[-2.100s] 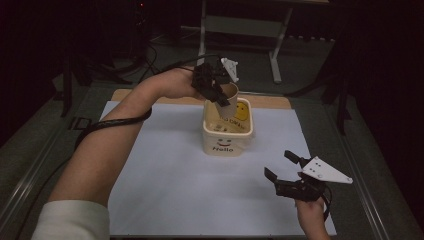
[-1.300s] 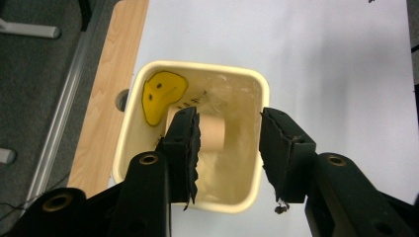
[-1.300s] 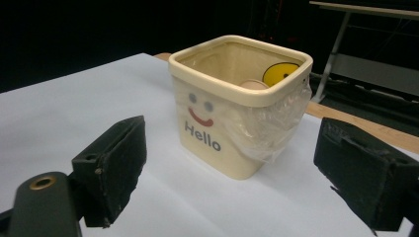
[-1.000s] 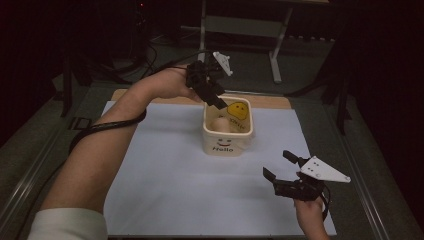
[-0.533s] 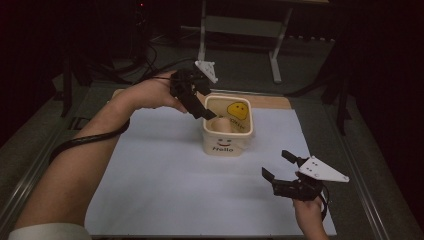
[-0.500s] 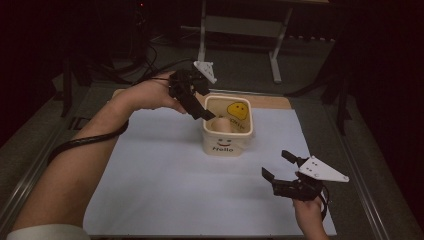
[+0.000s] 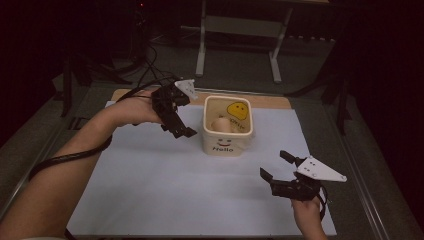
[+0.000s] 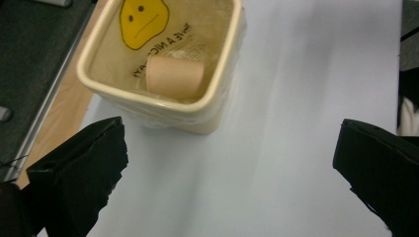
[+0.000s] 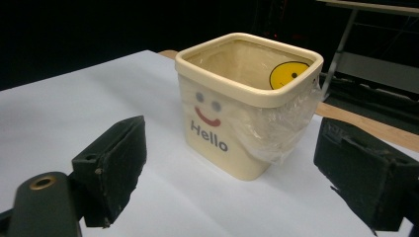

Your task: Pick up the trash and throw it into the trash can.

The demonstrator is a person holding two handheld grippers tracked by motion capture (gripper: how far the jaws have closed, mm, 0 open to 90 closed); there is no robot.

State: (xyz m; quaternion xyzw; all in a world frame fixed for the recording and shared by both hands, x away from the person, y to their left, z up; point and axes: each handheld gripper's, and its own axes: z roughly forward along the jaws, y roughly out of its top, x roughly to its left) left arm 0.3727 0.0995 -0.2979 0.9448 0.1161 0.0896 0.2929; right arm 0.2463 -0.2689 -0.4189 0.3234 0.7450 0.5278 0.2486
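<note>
A cream square bin (image 7: 226, 146) (image 8: 163, 106) (image 9: 232, 123) printed with "Hello" and a smiley face stands on the white sheet, lined with a clear plastic bag. A tan cardboard roll (image 7: 220, 124) (image 8: 174, 75) lies inside it beside a yellow smiley sticker (image 7: 239, 110) (image 8: 143, 22). My left gripper (image 7: 179, 131) (image 8: 227, 173) hovers open just left of the bin, with nothing between its jaws. My right gripper (image 7: 276, 165) (image 9: 227, 173) is open and empty near the table's front right, pointing at the bin.
A white sheet (image 7: 165, 180) covers the tabletop, with a strip of wooden table edge (image 7: 270, 101) behind the bin. Cables (image 7: 145, 75) trail off the back left. A metal stand (image 7: 240, 30) stands on the floor beyond the table.
My left gripper has lifted out of the bin and drawn away to the left, open, leaving the cardboard roll inside. The right gripper has stayed put.
</note>
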